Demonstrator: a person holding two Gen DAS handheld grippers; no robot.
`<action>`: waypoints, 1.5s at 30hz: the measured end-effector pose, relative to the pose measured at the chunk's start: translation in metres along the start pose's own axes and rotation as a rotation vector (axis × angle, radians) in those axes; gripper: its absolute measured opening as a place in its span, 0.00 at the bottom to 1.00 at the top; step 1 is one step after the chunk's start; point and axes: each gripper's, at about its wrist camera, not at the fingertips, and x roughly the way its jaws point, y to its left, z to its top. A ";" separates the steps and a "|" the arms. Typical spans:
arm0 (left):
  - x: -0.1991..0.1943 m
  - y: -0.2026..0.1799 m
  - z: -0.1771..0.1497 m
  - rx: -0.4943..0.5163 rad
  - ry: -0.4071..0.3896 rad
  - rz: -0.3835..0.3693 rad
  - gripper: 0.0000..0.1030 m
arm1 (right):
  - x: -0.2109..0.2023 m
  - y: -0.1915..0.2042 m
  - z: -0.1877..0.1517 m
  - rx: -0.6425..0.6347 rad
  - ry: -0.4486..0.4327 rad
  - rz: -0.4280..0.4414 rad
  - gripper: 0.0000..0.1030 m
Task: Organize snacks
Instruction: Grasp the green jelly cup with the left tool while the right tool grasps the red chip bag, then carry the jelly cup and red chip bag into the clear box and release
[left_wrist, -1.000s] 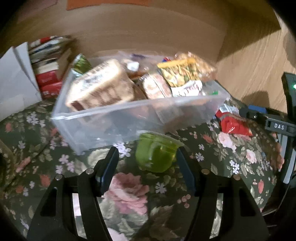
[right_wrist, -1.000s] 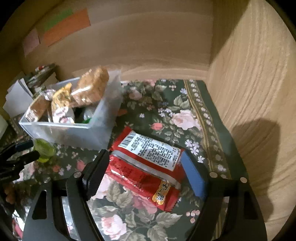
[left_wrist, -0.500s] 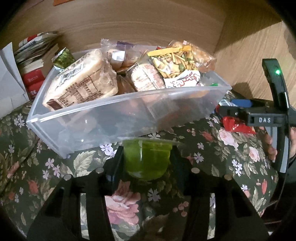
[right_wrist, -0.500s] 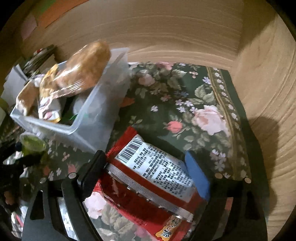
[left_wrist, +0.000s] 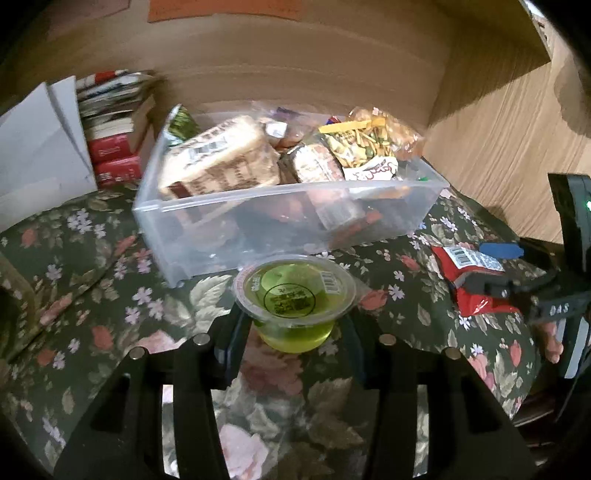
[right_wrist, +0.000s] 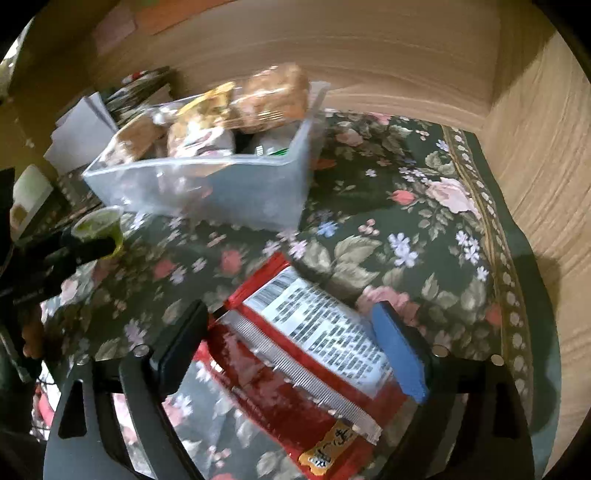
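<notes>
Nearest, the left gripper (left_wrist: 293, 328) is clamped on a green jelly cup (left_wrist: 293, 291), just short of the clear bin (left_wrist: 280, 221) of snacks beyond it. The right gripper (right_wrist: 291, 343), jaws just opened wide, straddles a red packet (right_wrist: 306, 354) lying flat on the flowered cloth (right_wrist: 424, 221), its long side running between the fingers toward the camera. The packet's near end is cut off.

Green jelly cup (left_wrist: 293, 302): clear, sealed, upright, just before the bin. Red snack packet (right_wrist: 310, 373): flat on floral cloth, barcode label up. Clear plastic bin (left_wrist: 258, 218): heaped with wrapped snacks
</notes>
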 end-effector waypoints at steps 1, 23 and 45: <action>-0.001 -0.002 0.002 -0.003 -0.003 0.003 0.45 | -0.001 0.003 -0.003 -0.005 0.000 0.002 0.92; -0.045 0.000 -0.003 -0.019 -0.088 0.015 0.45 | 0.007 0.037 -0.012 -0.059 -0.071 -0.070 0.62; -0.066 -0.002 0.064 0.002 -0.243 0.027 0.45 | -0.063 0.054 0.053 -0.071 -0.364 -0.069 0.62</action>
